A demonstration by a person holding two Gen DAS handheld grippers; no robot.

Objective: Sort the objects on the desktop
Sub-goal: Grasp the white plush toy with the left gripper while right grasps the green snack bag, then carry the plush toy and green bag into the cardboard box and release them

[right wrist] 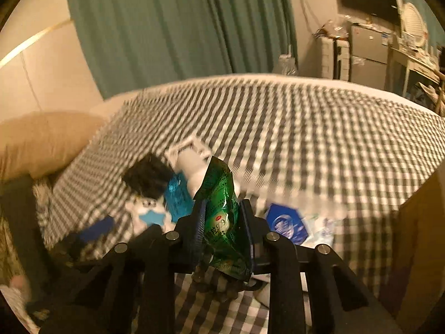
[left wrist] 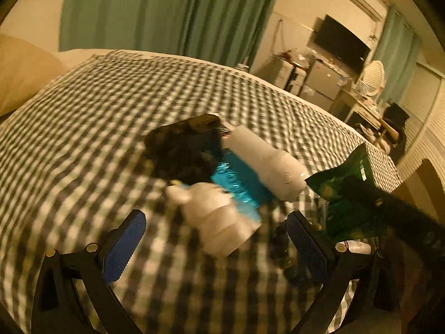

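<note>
Right wrist view, right gripper (right wrist: 222,222) clamped on green sachet (right wrist: 222,208), left gripper (left wrist: 217,239) spread wide, white bottle (left wrist: 222,217) between its fingers, checkered cloth (left wrist: 111,97) beneath.

Dim warm yellow indoor light, motion blur across the checked bedspread (left wrist: 97,139), fisheye bending and black vignette toward corners, glare on green sachet (right wrist: 222,208).
</note>
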